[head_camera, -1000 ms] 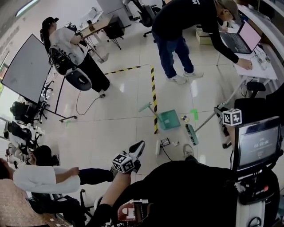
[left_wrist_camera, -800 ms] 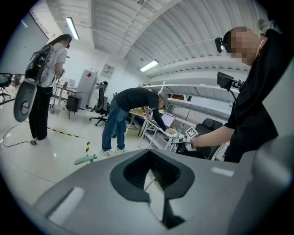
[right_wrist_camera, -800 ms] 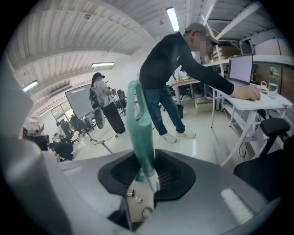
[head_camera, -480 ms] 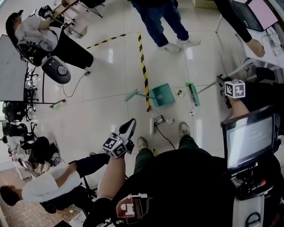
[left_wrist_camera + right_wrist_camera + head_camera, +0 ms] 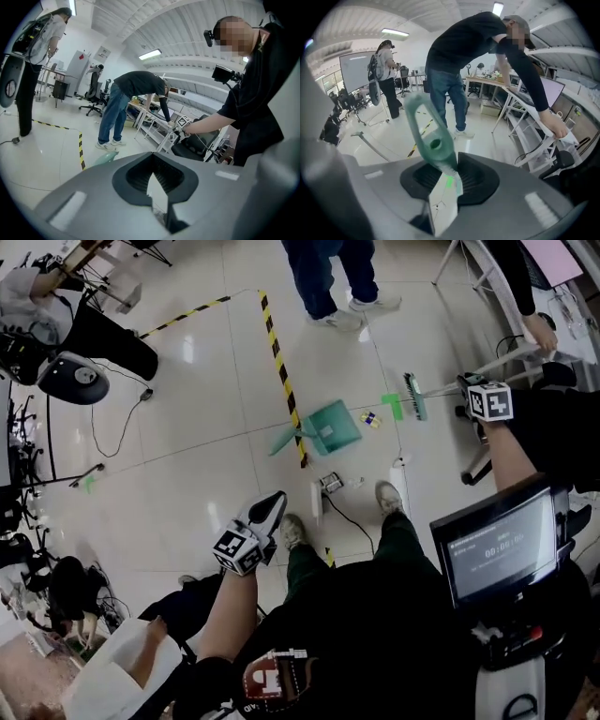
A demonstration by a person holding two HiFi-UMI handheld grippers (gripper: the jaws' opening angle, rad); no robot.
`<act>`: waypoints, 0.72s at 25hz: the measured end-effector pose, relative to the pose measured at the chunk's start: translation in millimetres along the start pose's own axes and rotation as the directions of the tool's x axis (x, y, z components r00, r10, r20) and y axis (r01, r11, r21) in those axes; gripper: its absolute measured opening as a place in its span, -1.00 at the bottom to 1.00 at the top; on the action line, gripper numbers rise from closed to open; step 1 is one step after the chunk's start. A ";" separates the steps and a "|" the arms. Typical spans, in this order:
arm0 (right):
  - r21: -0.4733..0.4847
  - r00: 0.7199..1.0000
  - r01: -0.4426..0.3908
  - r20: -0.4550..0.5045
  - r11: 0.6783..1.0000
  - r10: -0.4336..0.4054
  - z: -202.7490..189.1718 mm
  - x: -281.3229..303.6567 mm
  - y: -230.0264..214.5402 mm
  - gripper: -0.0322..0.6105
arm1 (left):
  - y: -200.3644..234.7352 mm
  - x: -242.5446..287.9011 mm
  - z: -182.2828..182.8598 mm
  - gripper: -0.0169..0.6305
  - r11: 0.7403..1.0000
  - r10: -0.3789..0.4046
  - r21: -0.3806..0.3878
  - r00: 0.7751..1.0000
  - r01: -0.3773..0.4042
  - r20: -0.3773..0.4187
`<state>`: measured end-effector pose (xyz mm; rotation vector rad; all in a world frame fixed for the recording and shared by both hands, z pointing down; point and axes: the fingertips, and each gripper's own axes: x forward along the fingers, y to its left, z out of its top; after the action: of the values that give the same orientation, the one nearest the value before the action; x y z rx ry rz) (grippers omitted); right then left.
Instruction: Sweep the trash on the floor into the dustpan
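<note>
The green dustpan point(image 5: 335, 427) lies on the floor beside the striped tape, its handle point(image 5: 282, 441) pointing left. A small coloured scrap point(image 5: 371, 419) lies just right of it; more bits point(image 5: 330, 484) lie nearer my feet. The green broom head point(image 5: 414, 395) sits on the floor right of the scrap. My right gripper point(image 5: 469, 390) is shut on the broom's green handle end point(image 5: 433, 145), which rises between the jaws. My left gripper point(image 5: 272, 510) hovers above the floor near my left shoe, shut with nothing in it. The dustpan handle point(image 5: 106, 158) peeks over its body.
Yellow-black tape point(image 5: 278, 371) runs up the floor. A person's legs point(image 5: 333, 277) stand beyond the dustpan, by a white table frame point(image 5: 487, 268). A cable point(image 5: 352, 521) and a white strip point(image 5: 317, 502) lie near my feet. A chair point(image 5: 70, 376) stands far left.
The view has tipped further down. The broom head has swung from below the dustpan to its right and farther from me. The left gripper has stayed by my shoe.
</note>
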<state>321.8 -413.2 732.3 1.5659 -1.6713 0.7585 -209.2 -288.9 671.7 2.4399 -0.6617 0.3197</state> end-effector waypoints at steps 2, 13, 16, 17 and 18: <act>-0.005 0.999 0.024 -0.034 1.000 -0.024 -0.2 20.7 14.5 -0.62 | 15.6 -6.3 -2.2 -0.95 1.000 -0.011 -0.004 1.000 0.011 -0.002; 0.040 0.991 -0.053 -0.119 0.998 0.058 -27.1 112.1 116.7 -0.62 | 25.1 -42.8 -29.8 -0.95 0.997 0.025 -0.080 1.000 -0.025 -0.003; 0.119 0.994 -0.063 -0.079 0.991 0.073 -20.3 119.9 131.3 -0.61 | 28.3 -47.7 -35.8 -0.95 0.996 0.028 -0.080 1.000 -0.028 -0.003; 0.152 0.995 -0.063 -0.061 0.986 0.073 -18.4 120.8 132.7 -0.61 | 27.8 -48.2 -35.9 -0.95 0.996 0.029 -0.081 1.000 -0.029 -0.002; 0.185 0.997 -0.062 -0.044 0.981 0.071 -17.0 120.3 132.8 -0.61 | 25.7 -48.8 -34.8 -0.95 0.996 0.029 -0.082 1.000 -0.029 0.000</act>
<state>190.2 -456.4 847.3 1.6081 -1.6630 1.0036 -266.7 -267.6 694.1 2.3549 -0.6981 0.2971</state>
